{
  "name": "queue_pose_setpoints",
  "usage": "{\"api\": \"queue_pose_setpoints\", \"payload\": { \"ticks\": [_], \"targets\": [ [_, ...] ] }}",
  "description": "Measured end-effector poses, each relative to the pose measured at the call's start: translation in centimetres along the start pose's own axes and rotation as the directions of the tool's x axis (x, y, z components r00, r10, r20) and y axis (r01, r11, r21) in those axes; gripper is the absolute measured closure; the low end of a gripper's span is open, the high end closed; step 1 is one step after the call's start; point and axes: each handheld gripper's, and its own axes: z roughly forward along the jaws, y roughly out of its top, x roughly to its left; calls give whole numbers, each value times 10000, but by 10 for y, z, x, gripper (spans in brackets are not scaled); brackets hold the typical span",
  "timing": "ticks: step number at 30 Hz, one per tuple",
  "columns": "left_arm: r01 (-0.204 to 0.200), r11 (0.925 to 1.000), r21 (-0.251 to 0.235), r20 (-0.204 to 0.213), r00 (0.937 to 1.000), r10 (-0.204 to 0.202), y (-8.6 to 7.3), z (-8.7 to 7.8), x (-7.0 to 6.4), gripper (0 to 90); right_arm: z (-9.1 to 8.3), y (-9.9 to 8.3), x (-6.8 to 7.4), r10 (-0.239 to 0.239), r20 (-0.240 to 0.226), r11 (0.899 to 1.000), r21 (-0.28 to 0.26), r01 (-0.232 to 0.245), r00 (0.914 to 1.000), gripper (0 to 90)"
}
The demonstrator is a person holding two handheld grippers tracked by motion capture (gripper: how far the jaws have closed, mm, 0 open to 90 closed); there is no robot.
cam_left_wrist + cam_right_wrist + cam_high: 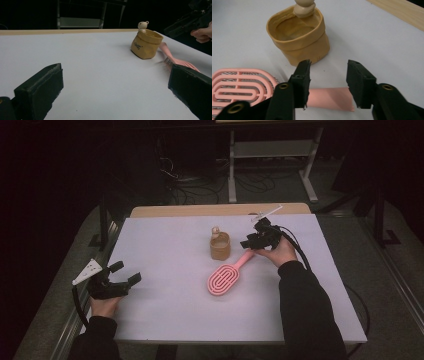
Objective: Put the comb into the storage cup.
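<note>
Right gripper view, jaws: the right gripper (328,83) has its two black jaws parted to a moderate gap, one on either side of the pink handle, nothing clamped between them.
Right gripper, contact: jaw tips look level with or just above the handle; whether they touch it cannot be told.
Right gripper, high view: right gripper (251,241) sits over the handle end of the pink hairbrush (226,277), held by the right hand (278,251) in a dark sleeve.
Left gripper view, jaws: the left gripper (115,82) has its jaws spread wide, bare white table between them.
Left gripper, high view: left gripper (125,272) sits at the table's left edge, well apart from the objects, jaws pointing toward the middle.
Hairbrush: lies flat near the centre of the white table (165,250), vented oval head toward the person, handle angled away toward the right gripper.
Hairbrush, right gripper view: hairbrush head (239,86) at lower left, bristles seemingly face down.
Pouch: small tan fabric pouch (220,245) stands upright just beyond the brush, open top with rolled rim.
Figure: small pale bear-like figure (143,25) sits at the pouch's far rim.
Pouch, left gripper view: pouch (146,45) just beside the brush handle.
</note>
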Motion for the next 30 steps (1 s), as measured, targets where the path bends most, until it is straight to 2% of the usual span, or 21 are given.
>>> {"api": "queue_pose_setpoints", "payload": {
  "ticks": [2, 5, 12, 15, 19, 27, 30],
  "targets": [
    [20, 10000, -22, 9, 10000, -20, 0, -1, 0, 0, 2, -1, 0, 31, -4, 10000, 76, -31, 10000, 622],
    [39, 10000, -42, -14, 10000, -39, 0, -1, 1, 0, 6, -2, 0, 19, 263, 9996, 275, -26, 9997, 703],
    [-5, 10000, 0, 3, 10000, 5, 0, 0, 0, 0, 11, -3, 0, 42, 429, 9994, 330, -56, 9991, 841],
    [33, 10000, -6, 2, 10000, -33, 0, 0, 1, 0, 15, -3, 1, 17, 590, 9995, 327, -37, 9983, 873],
    [13, 10000, 3, 3, 10000, -13, 0, 1, 1, 0, 19, -4, 0, 56, 519, 9997, 224, -67, 9986, 886],
    [13, 10000, 13, 3, 10000, -13, 0, 2, 2, 0, 30, -7, -2, -39, 456, 9988, 484, 17, 9990, 889],
    [-2, 10000, 63, 49, 10000, 1, 0, 3, 2, 0, 36, -9, -1, -138, 487, 9973, 733, 102, 9987, 889]
  ]
}}
